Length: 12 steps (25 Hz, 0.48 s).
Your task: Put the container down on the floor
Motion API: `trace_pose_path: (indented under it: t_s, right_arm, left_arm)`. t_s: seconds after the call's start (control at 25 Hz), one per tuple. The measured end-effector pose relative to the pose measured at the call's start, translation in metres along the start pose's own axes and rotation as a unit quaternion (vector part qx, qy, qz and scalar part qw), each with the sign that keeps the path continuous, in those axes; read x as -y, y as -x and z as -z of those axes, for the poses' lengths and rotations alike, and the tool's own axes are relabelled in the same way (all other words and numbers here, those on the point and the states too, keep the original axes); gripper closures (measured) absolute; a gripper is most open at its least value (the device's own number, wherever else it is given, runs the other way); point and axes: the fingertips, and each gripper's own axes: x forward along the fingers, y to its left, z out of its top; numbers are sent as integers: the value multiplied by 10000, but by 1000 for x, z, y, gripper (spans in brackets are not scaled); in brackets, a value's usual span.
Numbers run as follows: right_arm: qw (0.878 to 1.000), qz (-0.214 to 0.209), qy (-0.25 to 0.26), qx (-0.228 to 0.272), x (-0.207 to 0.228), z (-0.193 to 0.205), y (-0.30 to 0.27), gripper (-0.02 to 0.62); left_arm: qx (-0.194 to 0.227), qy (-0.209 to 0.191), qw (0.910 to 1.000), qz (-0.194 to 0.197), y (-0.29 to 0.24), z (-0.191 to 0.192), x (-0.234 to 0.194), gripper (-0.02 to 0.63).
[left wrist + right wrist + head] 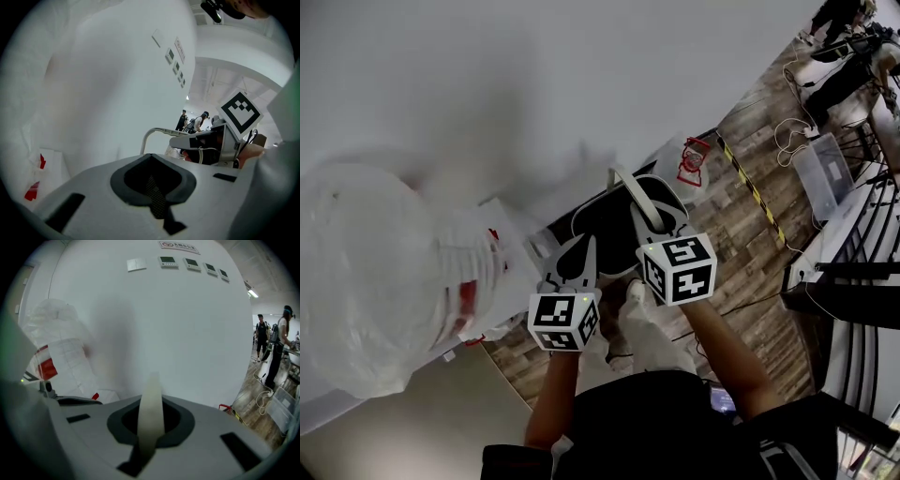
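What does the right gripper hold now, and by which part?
The container, by its white handle: the right gripper is shut on that handle.

The shells of the left gripper (153, 163) and the right gripper (151, 403) look like smooth, matt, pale-grey plastic, with a darker, rubbery-looking matt lining round the throat of the jaws. Between the right jaws runs the handle (151, 383), a cream band of smooth, faintly satin plastic. Pinched in the left jaws is a dark strip of fine mesh weave, seemingly the cloth of the container (609, 234), which is black and matt (its rim trim is white). Beyond the jaws the wall (154, 310) is smooth matt white; left of them a bag (366, 272) of crinkled translucent film; right of them the floor (750, 216) of wood-grain planks, low in sheen
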Motion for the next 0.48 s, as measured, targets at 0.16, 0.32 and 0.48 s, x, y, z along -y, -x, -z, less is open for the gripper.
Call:
trace_pose_path:
  t_s: [0.16, 0.32, 0.48]
  right_arm:
    - [9998, -44, -14, -181, 5, 16, -13, 566]
    - [9994, -39, -47, -339, 15, 29, -28, 565]
    - [9984, -38, -146, -550, 21, 47, -45, 565]
  left_arm:
    - [-80, 162, 9998, -58, -12, 14, -4, 589]
    - [-160, 287, 9994, -98, -25, 25, -5, 589]
    - [-308, 329, 9989, -112, -34, 38, -8, 589]
